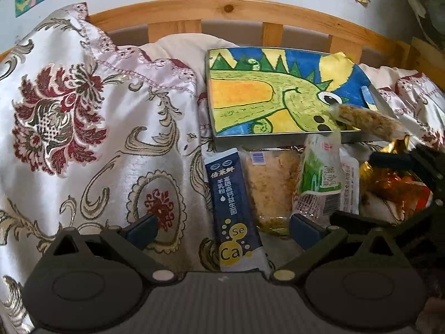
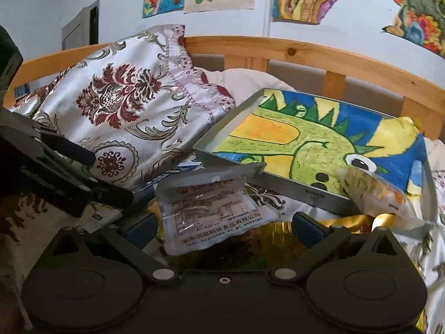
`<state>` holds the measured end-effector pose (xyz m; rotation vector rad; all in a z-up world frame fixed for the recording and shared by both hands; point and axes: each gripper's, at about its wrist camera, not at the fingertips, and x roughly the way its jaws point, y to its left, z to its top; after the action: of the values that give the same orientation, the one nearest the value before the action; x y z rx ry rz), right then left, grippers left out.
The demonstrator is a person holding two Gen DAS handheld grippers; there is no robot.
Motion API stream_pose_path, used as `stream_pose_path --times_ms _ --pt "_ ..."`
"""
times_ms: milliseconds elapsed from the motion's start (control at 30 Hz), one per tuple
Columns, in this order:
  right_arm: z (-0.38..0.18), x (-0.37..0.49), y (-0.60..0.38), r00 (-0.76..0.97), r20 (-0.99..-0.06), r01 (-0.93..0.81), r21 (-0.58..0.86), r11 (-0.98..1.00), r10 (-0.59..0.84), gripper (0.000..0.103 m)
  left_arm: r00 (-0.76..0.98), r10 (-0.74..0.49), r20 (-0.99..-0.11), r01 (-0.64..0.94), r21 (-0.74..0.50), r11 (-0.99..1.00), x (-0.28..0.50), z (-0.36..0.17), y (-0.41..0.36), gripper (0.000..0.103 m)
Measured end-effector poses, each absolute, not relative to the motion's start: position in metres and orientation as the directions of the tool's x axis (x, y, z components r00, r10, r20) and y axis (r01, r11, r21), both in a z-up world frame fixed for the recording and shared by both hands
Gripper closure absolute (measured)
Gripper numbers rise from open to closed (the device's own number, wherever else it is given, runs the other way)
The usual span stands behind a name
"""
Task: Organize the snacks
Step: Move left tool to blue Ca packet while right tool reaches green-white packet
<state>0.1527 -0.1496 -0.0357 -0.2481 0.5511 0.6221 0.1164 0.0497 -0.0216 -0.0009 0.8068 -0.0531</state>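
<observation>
Several packaged snacks lie on the patterned bedspread [image 1: 91,128] just ahead of both hand-held grippers, at the near wall of a metal tray [image 1: 278,135] whose floor carries a green dinosaur drawing. Left gripper [image 1: 222,226]: jaws spread wide, nothing between them; directly ahead lie a dark blue sachet [image 1: 233,208], a clear pack of brownish flakes [image 1: 271,186] and a green-and-white pouch [image 1: 319,172], side by side and touching. Right gripper [image 2: 224,229]: jaws likewise spread, with a clear flat pouch printed in red [image 2: 214,211] lying between the fingers; no squeeze on it is visible, so treat it as not yet gripped. A cereal bar in clear wrap [image 2: 372,192] leans over the tray's near right corner, ahead and right of this gripper. The step in hand is judged to be picking up the flat pouch for transfer into the tray. Procedure: centre the pouch between the pads, close on its thicker middle rather than the sealed edge, lift clear of the tray wall before moving forward, and avoid knocking the leaning bar. View differences: the left wrist view shows the row of three packs and the sachet's label; the right wrist view shows the tray wall in relief, gold foil [image 2: 358,218] beneath, and the left gripper's fingers [image 2: 83,154] off to the left.
</observation>
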Motion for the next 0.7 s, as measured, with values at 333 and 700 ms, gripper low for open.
stream_pose_path --times_ms 333,700 --pt "-0.042 0.152 -0.155 0.687 -0.567 -0.632 -0.158 0.758 0.455 0.001 0.680 -0.134 -0.721 0.140 -0.053 0.989 0.127 -0.025 0.043 0.001" --pt "-0.043 0.143 -0.172 0.558 -0.629 -0.677 0.032 0.735 0.541 0.001 0.616 -0.227 -0.754 0.164 -0.159 0.974 0.145 -0.036 0.049 0.012"
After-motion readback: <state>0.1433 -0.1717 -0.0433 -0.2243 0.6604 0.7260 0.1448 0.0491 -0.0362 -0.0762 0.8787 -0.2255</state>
